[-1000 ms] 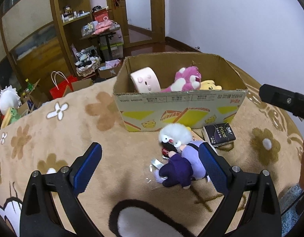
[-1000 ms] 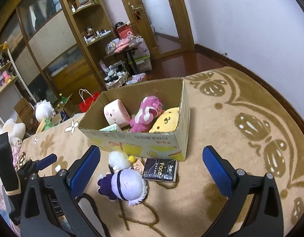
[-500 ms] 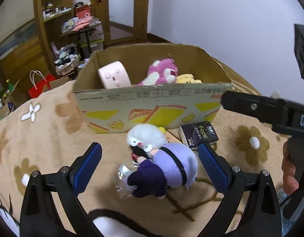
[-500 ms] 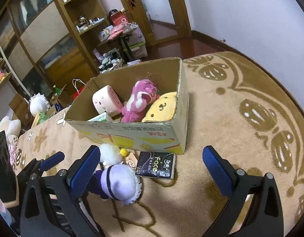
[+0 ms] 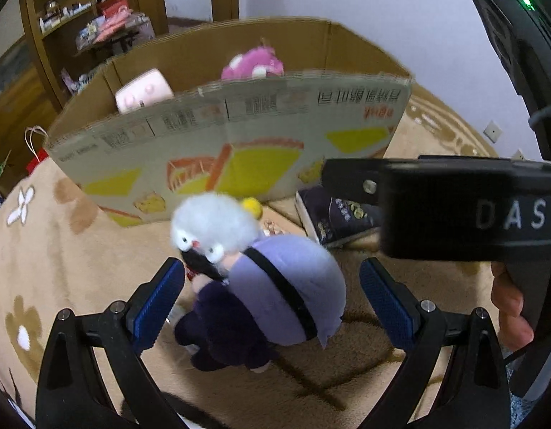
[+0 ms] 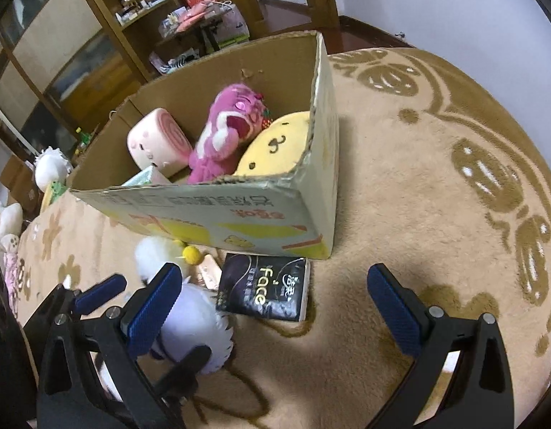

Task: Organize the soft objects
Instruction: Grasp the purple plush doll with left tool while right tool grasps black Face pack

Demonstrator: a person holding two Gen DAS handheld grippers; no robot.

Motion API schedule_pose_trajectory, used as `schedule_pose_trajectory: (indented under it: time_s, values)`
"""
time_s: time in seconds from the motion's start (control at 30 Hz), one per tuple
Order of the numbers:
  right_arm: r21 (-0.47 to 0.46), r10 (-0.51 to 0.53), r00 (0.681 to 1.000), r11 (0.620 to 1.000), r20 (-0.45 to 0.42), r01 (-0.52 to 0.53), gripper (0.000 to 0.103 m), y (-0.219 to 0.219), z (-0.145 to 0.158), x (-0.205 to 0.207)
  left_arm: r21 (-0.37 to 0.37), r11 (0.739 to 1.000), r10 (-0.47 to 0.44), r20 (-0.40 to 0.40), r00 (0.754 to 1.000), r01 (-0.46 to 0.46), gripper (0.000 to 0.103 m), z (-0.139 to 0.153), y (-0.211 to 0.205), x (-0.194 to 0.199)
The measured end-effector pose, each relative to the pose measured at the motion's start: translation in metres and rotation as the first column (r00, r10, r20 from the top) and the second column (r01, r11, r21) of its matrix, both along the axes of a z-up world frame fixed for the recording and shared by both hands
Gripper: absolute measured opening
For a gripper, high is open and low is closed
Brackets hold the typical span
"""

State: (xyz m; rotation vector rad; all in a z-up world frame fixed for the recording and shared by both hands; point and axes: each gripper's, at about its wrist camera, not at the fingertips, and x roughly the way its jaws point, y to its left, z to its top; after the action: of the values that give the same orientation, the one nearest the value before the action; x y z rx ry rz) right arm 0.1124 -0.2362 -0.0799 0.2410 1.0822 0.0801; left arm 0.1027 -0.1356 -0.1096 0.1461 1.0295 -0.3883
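A plush doll (image 5: 261, 282) with white hair and a purple body lies on the beige rug in front of a cardboard box (image 5: 239, 139). My left gripper (image 5: 272, 304) is open, its blue pads on either side of the doll, not touching. The doll also shows in the right wrist view (image 6: 189, 321). My right gripper (image 6: 275, 314) is open and empty above the rug, right of the doll. The box (image 6: 275, 214) holds a pink roll plush (image 6: 157, 143), a pink bear plush (image 6: 225, 132) and a yellow plush (image 6: 279, 146).
A dark tissue pack (image 6: 268, 289) lies on the rug by the box's front corner. A small pinkish item (image 6: 207, 271) lies beside it. Wooden shelves (image 6: 107, 35) and more plush toys (image 6: 10, 221) stand at the left. The right gripper's body (image 5: 454, 207) crosses the left wrist view.
My left gripper has moved forward and down, so the doll now lies between its pads. My right gripper has moved closer to the box and the tissue pack.
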Motion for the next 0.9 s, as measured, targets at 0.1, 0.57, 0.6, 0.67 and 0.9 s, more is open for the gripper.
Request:
schedule_pose_trajectory:
  time_s: [0.1, 0.57, 0.6, 0.67, 0.9]
  values:
    - [0.01, 0.005, 0.999, 1.0, -0.043, -0.004, 0.103, 0.001, -0.015, 0.009, 0.005, 1.0, 0.01, -0.043, 0.999, -0.01, 0.098, -0.012, -0.001, 0.004]
    - [-0.096, 0.035, 0.987, 0.994, -0.154, -0.05, 0.101, 0.02, -0.041, 0.023, 0.053, 0.999, 0.013, -0.045, 0.999, -0.011, 0.088, -0.019, -0.003, 0.0]
    - [-0.11, 0.039, 0.986, 0.992, -0.162, -0.057, 0.101, 0.022, -0.041, 0.022, 0.057, 0.998, 0.017, -0.04, 0.999, -0.015, 0.087, -0.018, -0.003, -0.001]
    - [-0.128, 0.042, 0.985, 0.99, -0.165, -0.063, 0.093, 0.027, -0.041, 0.022, 0.059, 0.998, 0.025, -0.035, 0.999, -0.022, 0.086, -0.015, 0.0, 0.0]
    - [-0.124, 0.025, 0.986, 0.991, -0.162, -0.046, 0.071, 0.023, -0.035, 0.022, 0.039, 0.997, 0.067, 0.005, 0.998, -0.067, 0.085, -0.004, 0.014, -0.004]
